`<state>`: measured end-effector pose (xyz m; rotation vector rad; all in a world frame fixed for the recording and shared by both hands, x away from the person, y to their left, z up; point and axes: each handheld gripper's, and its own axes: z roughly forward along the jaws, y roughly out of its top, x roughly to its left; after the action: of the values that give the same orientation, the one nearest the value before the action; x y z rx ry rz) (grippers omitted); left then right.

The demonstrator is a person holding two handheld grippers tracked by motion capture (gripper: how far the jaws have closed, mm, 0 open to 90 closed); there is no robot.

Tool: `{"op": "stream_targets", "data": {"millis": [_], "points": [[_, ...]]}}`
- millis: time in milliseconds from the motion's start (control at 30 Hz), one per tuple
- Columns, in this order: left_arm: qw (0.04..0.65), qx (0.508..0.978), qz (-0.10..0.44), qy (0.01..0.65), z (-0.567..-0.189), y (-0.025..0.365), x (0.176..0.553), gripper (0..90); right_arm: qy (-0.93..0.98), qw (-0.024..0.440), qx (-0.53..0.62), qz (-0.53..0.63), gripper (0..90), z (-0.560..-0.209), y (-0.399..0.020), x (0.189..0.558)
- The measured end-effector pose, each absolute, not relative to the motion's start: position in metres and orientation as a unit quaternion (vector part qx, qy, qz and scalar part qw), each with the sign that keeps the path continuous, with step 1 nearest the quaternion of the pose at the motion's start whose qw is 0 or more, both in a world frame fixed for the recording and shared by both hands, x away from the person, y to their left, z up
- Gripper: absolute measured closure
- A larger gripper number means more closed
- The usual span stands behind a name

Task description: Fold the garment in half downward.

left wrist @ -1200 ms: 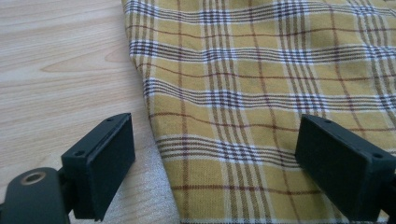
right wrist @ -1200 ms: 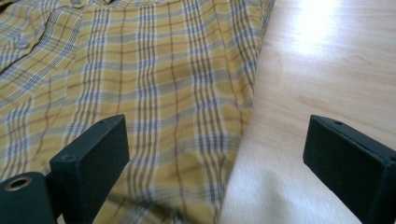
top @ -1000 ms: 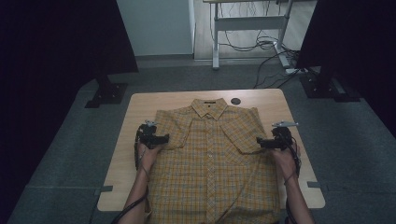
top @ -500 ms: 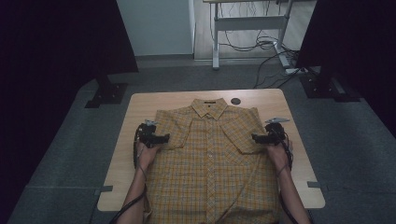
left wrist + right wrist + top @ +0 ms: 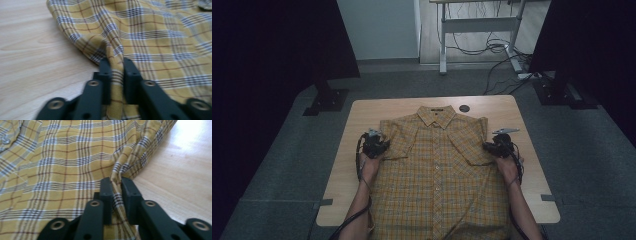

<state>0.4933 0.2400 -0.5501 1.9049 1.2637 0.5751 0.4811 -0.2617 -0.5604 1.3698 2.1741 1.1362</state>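
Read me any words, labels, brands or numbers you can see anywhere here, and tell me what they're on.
None can be read. The dark neck label inside the collar of the yellow plaid button-up shirt on the light wooden table is too small to read.

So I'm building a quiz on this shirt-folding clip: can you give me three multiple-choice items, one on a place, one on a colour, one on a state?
1. Where does the plaid shirt lie?
A. on the wooden table
B. on the floor
C. on a chair

2. What is the shirt's main colour?
A. red
B. yellow
C. green

3. How does the left hand-held gripper stand?
A. wide open above the shirt
B. shut on bare wood
C. shut on a fold of the shirt

Answers: 1 A, it is spread flat on the tabletop; 2 B, yellow with dark and white checks; 3 C, cloth is pinched between its jaws, as with the right hand-held gripper.
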Motion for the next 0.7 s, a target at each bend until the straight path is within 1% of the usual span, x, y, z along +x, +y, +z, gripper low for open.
{"op": "stream_targets", "data": {"millis": [167, 267, 433, 700], "points": [[0.421, 0.727, 0.209, 0.5, -0.544, 0.251, 0.491, 85.4, 0.764, 0.17, 0.477, 0.401, 82.9, -0.551, -0.263, 0.477], [0.437, 0.724, 0.222, 0.485, -0.533, 0.254, 0.486, 85.4, 0.756, 0.177, 0.469, 0.421, 83.0, -0.539, -0.265, 0.472], [0.463, 0.718, 0.246, 0.459, -0.507, 0.257, 0.474, 85.4, 0.754, 0.201, 0.441, 0.443, 83.1, -0.516, -0.263, 0.457], [0.479, 0.717, 0.287, 0.416, -0.476, 0.261, 0.44, 84.6, 0.743, 0.221, 0.417, 0.476, 83.1, -0.49, -0.268, 0.426]]}}
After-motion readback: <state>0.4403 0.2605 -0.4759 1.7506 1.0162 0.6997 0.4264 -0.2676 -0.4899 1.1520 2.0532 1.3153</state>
